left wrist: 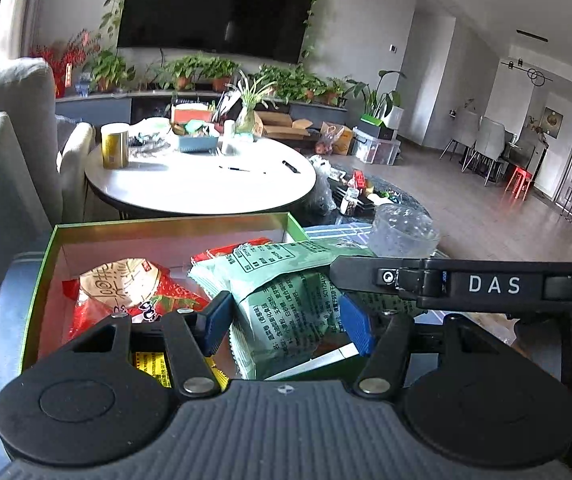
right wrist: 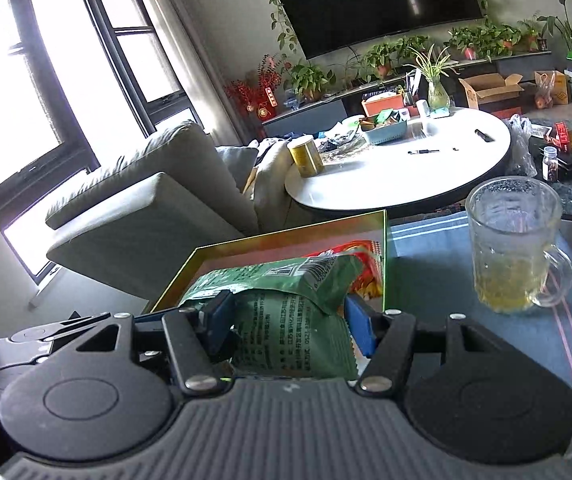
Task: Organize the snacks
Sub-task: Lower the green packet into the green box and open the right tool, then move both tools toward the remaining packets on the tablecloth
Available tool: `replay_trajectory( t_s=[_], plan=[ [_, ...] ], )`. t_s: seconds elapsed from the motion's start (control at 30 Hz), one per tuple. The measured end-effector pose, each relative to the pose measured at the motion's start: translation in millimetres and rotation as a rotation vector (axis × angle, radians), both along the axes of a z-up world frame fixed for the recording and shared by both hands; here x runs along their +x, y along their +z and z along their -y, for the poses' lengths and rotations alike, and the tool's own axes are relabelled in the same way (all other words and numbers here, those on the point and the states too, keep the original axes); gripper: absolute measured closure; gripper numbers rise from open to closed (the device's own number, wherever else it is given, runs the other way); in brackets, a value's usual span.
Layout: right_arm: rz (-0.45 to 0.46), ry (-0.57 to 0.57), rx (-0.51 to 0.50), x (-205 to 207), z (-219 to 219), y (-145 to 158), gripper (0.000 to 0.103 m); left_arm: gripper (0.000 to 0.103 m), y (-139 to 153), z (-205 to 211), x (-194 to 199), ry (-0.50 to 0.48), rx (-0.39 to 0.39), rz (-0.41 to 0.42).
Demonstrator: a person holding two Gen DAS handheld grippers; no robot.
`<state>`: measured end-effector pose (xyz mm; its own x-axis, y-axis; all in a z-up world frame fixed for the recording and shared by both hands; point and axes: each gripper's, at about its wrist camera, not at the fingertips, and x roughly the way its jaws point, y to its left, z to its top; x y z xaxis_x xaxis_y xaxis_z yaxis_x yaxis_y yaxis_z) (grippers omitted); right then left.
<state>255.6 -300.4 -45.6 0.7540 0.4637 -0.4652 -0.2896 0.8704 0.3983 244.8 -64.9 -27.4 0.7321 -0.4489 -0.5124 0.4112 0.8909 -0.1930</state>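
A living room with a wall-mounted television, a row of potted plants and a white round table [right wrist: 406, 176] fills the background. In the foreground, on a dark blue striped cloth [right wrist: 438, 280], sits a shallow rectangular box with green-gold walls [left wrist: 165, 222], open at the top.

Inside the box lie a red and cream foil snack bag [left wrist: 125, 288] at the left and a second red snack packet [left wrist: 225, 252] toward the back. Over them are two pale green printed snack packets, each clamped by one tool. The left gripper [left wrist: 290, 324] has its blue pads pressed against the sides of the lower green packet [left wrist: 286, 320]. The right gripper [right wrist: 290, 324] is closed on the other green packet [right wrist: 286, 320], which is bent over at the top. Both packets hang above the near part of the box, overlapping.

To the right of the box stands a clear glass mug [right wrist: 514, 248] holding a little yellowish liquid.

The job looks partly done: two red packets are already in the box, and the two green ones seem about to be placed or rearranged. Whether more snacks wait elsewhere cannot be told.
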Motion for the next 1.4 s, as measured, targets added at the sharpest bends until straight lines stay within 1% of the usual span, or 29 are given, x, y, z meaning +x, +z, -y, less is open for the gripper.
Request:
replay_trajectory(
  t_s=[0.17, 0.23, 0.3, 0.43, 0.57, 0.77, 0.9, 1.0, 1.07, 1.17, 1.4],
  plan=[
    [-0.007, -0.008, 0.009, 7, -1, -10, 0.037, 0.046, -11, 0, 13, 0.008, 0.016, -0.013],
    [-0.009, -0.015, 0.005, 12, 0, -16, 0.037, 0.040, -17, -3, 17, 0.015, 0.026, -0.023],
    [-0.008, -0.047, -0.001, 14, 5, -19, 0.037, 0.040, -21, -8, 19, 0.041, 0.037, -0.043],
    [-0.006, -0.086, 0.026, 7, 25, -15, 0.037, 0.039, -21, -25, 12, 0.073, 0.005, -0.051],
    [0.021, -0.085, -0.002, -11, 31, -4, 0.037, 0.037, -11, -33, -6, 0.083, -0.020, -0.019],
    [0.046, -0.050, -0.008, -38, 26, 5, 0.037, 0.034, 3, -34, -39, 0.088, 0.001, 0.025],
    [0.061, -0.024, -0.028, -59, 20, 7, 0.037, 0.033, 4, -42, -67, 0.103, -0.006, 0.028],
    [0.058, 0.000, -0.046, -81, 15, 4, 0.037, 0.032, 3, -48, -86, 0.120, -0.024, 0.009],
    [0.051, 0.009, -0.056, -94, 12, 2, 0.037, 0.031, 3, -50, -101, 0.135, -0.012, 0.012],
    [0.012, 0.028, -0.040, -111, 8, -5, 0.037, 0.030, 1, -53, -124, 0.152, 0.002, 0.019],
    [-0.022, 0.063, -0.040, -160, -5, -17, 0.037, 0.029, -8, -63, -166, 0.177, 0.026, -0.011]
  ],
)
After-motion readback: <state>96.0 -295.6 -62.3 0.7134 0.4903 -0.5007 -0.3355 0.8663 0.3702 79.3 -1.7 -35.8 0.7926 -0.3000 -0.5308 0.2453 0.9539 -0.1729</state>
